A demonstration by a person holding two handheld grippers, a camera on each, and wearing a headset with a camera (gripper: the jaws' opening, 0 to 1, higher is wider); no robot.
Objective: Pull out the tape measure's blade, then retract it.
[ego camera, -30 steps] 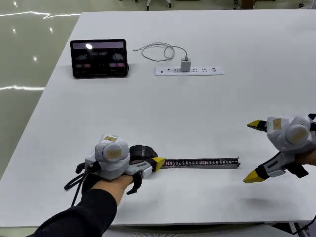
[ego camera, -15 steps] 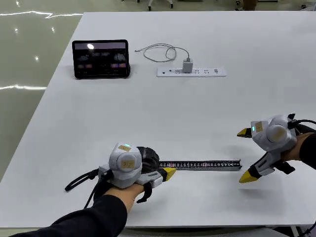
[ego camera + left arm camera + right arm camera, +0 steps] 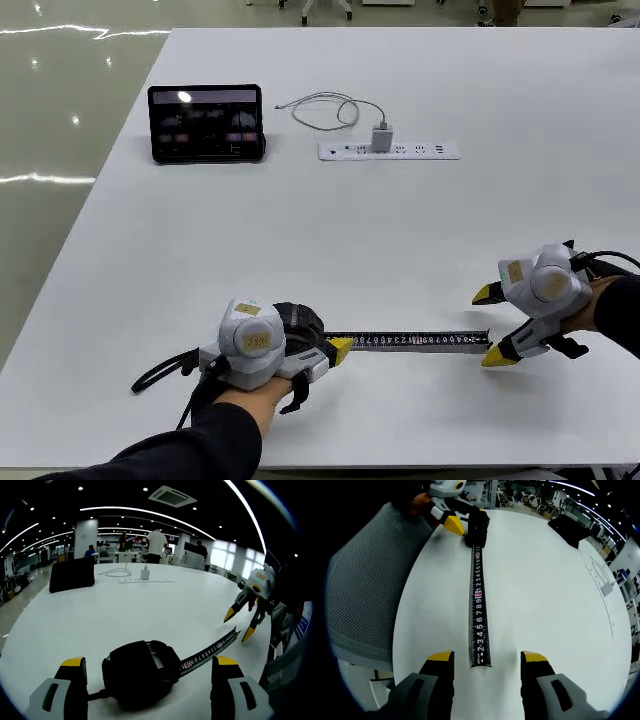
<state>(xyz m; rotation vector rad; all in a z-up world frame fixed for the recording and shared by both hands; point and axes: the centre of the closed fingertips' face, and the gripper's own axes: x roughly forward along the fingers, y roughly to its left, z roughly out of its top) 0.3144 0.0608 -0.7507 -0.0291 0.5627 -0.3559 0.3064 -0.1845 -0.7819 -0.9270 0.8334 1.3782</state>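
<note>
The black tape measure case [image 3: 295,322] lies on the white table [image 3: 400,230] near its front edge. Its blade [image 3: 410,340] runs out flat to the right. My left gripper [image 3: 322,335] is open, with the case [image 3: 142,672] between its jaws and a gap on each side. My right gripper [image 3: 487,328] is open, its yellow fingertips [image 3: 440,656] on either side of the blade's end. In the right gripper view the blade [image 3: 477,590] stretches away to the case [image 3: 477,527]. In the left gripper view the right gripper [image 3: 237,625] hangs just past the blade [image 3: 210,650].
A dark tablet [image 3: 207,122] stands at the back left. A white power strip [image 3: 388,151] with a charger and looped cable [image 3: 320,108] lies behind the middle. A grey mesh chair [image 3: 365,580] sits at the table's front edge. People stand far off [image 3: 156,542].
My right gripper has come down and to the left, and its jaws now straddle the blade's end. The left gripper has shifted a little to the right with the case.
</note>
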